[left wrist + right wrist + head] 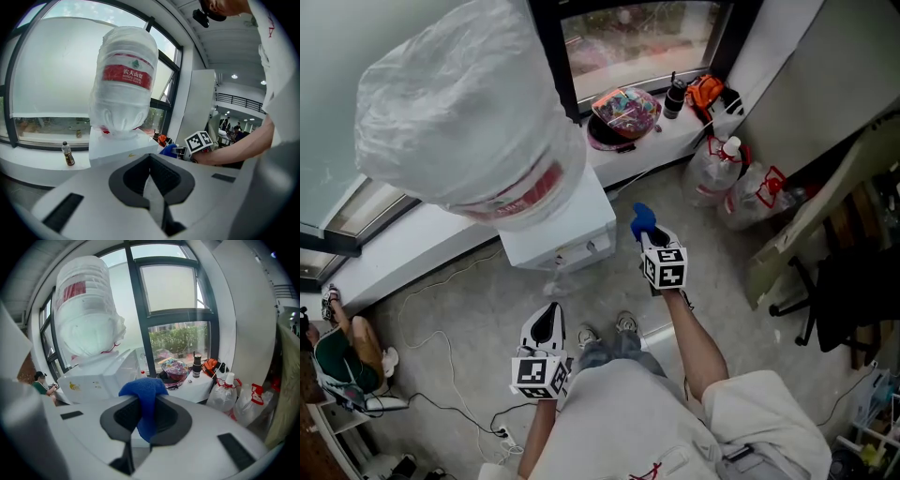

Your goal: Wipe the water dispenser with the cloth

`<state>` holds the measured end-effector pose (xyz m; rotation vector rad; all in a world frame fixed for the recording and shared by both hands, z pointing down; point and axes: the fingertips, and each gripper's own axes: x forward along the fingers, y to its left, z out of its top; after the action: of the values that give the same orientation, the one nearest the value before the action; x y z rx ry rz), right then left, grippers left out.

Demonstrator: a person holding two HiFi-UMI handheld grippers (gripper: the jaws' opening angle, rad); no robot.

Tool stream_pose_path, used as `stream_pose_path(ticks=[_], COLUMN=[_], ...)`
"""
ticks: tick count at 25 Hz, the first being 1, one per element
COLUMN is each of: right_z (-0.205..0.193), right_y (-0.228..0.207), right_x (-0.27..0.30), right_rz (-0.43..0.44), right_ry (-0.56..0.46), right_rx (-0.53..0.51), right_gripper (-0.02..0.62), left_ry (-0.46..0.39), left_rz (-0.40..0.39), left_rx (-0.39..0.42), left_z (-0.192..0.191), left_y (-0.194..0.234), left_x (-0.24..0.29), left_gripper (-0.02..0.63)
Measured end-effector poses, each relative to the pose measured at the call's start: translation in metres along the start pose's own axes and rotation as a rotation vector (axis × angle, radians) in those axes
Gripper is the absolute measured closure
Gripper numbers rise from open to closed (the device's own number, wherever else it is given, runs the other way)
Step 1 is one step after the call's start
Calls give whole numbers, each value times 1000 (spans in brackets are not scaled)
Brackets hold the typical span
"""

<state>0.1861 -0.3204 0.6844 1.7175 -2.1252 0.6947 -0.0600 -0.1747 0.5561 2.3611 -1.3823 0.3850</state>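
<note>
Just right of the water dispenser (567,232), the blue cloth (143,397) is pinched in the right gripper (652,246); contact can't be confirmed. Left gripper (151,176): jaws together, nothing held. Cloth is best pressed flat, jaws kept off the casing.

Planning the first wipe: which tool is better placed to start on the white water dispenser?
Right. The right tool grips the blue fabric cloth close beside the white box-shaped water dispenser; the left tool is shut, empty and farther from it.
</note>
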Motion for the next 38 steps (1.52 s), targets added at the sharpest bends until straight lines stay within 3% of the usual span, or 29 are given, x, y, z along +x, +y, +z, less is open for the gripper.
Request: stream_pose_path(ticks=[7,17,25,38], right_z=[3,-15,25,67], right_y=[2,97,145,168], right_x=[-27,-96,-133,-169], right_rz=[13,200,306,325], right_ry=[-32,-86,-201,-308], right_rx=[-35,-142,-242,-311], right_gripper=[541,541,541,541], left_ry=[-3,-52,-125,-220], left_rz=[-16,46,88,90], left_rx=[10,13,14,38], left_z=[1,1,11,36], left_y=[-15,-24,-33,-37], left_x=[0,-32,-56,-76], left_gripper=[594,594,594,594])
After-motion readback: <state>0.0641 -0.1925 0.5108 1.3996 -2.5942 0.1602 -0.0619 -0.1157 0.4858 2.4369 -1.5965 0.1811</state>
